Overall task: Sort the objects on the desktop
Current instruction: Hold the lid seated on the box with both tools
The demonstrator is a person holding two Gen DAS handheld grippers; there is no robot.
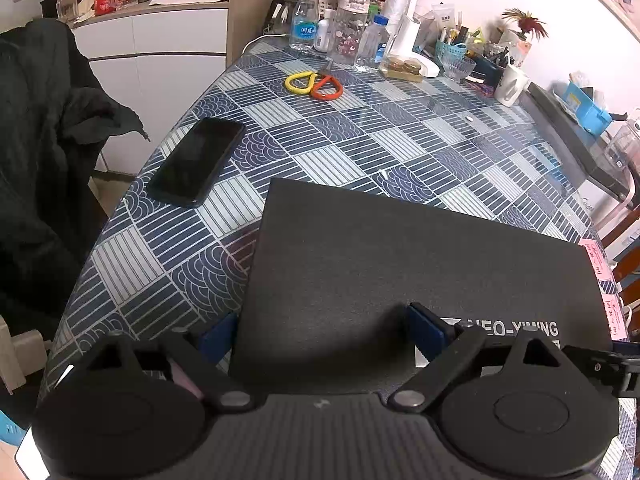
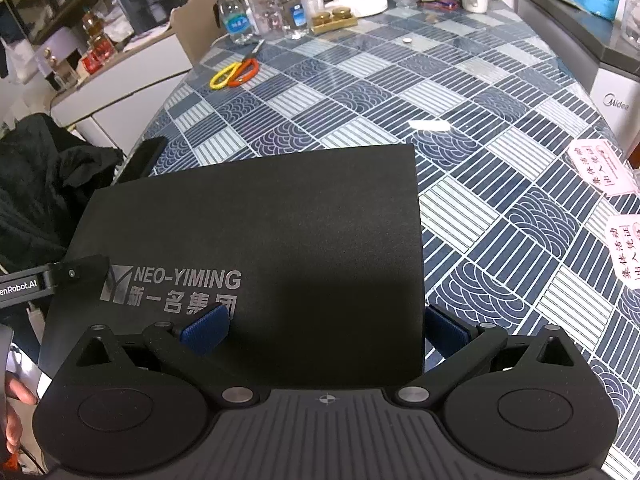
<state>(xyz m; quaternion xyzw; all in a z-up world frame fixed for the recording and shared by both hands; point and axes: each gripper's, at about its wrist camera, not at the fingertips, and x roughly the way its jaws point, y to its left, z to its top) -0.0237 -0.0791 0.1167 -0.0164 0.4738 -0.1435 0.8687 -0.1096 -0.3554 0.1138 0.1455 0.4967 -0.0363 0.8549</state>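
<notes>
The left gripper stands wide open, its blue pads either side of the near left corner of a black NEO-YIMING notebook lying flat on the patterned tablecloth. The right gripper is spread just as wide across the notebook's near right corner. Ahead and left of the left gripper lies a black smartphone; farther ahead rest yellow-and-orange-handled scissors.

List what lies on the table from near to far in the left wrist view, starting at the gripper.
Left gripper → black notebook → phone → scissors → row of bottles along the far edge.
</notes>
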